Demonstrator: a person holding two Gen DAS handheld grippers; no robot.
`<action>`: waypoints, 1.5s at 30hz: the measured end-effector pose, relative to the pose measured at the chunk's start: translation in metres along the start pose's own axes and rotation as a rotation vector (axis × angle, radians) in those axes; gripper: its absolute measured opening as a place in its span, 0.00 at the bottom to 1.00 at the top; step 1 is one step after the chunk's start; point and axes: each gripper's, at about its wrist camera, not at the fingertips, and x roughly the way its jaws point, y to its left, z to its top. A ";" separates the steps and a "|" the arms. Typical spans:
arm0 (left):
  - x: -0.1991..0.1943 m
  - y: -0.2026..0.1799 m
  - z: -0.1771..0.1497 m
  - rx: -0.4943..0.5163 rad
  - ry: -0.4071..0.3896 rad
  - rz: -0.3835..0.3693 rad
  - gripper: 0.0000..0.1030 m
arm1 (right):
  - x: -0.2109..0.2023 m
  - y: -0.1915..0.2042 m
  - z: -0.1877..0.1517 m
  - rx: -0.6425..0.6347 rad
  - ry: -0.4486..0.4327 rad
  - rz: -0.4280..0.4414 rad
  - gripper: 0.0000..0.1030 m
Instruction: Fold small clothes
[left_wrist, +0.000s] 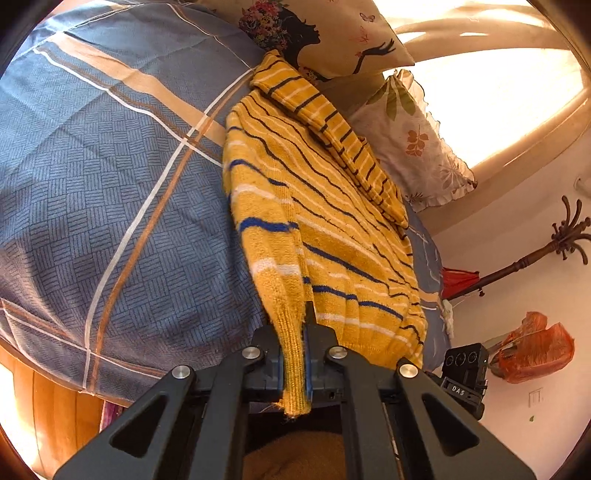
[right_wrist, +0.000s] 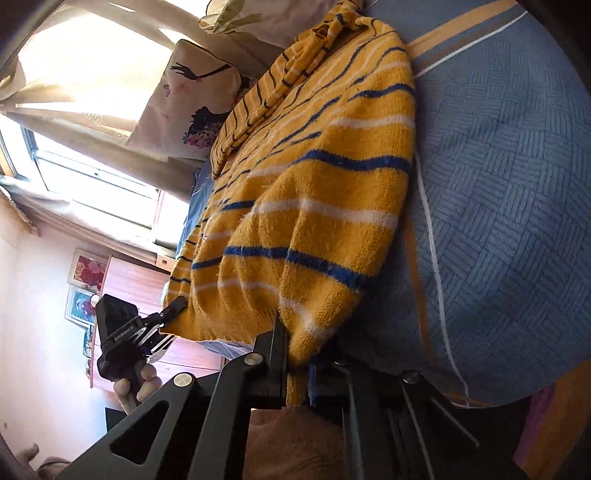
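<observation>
The yellow striped sweater (left_wrist: 317, 206) is laid on the blue patterned bedspread (left_wrist: 110, 177), and its long axis is seen running from the bottom centre of the left wrist frame up toward the pillows at the top. A folded sleeve (left_wrist: 332, 122) is laid along its upper right side. In the right wrist view the same garment (right_wrist: 306, 192) is spread from the bottom centre up to the top of the frame, with the bedspread (right_wrist: 509, 184) filling the right half.

The near hem is held at two points. The left gripper (left_wrist: 295, 354) is clenched on a ribbed corner of the hem, the knit being pinched between its jaws and left hanging below them at the bottom centre. The right gripper (right_wrist: 297, 362) is likewise clamped on the hem, at the bottom centre of its own frame, with cloth bunched between the fingers.

From the right wrist view the left gripper (right_wrist: 173, 310) is seen at the lower left, carried by a hand (right_wrist: 136, 384) and set against the other end of the same hem. Both grips are thus placed on the near edge, and the whole garment lies away from them, up the frame.

The coming move is judged to be a fold of this hem away along the long axis, toward the collar end by the figure-print pillow (left_wrist: 332, 33). Neither hand is nearer; an even lift is called for, lest the fold go askew.
</observation>
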 end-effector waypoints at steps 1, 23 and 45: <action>-0.008 0.000 -0.001 -0.003 -0.016 -0.007 0.06 | -0.006 0.005 -0.001 -0.023 -0.010 0.000 0.07; 0.020 -0.065 0.155 0.119 -0.171 0.012 0.05 | -0.030 0.089 0.150 -0.248 -0.186 0.021 0.06; 0.176 -0.027 0.332 -0.039 -0.048 0.023 0.24 | 0.099 -0.012 0.380 0.168 -0.198 -0.057 0.13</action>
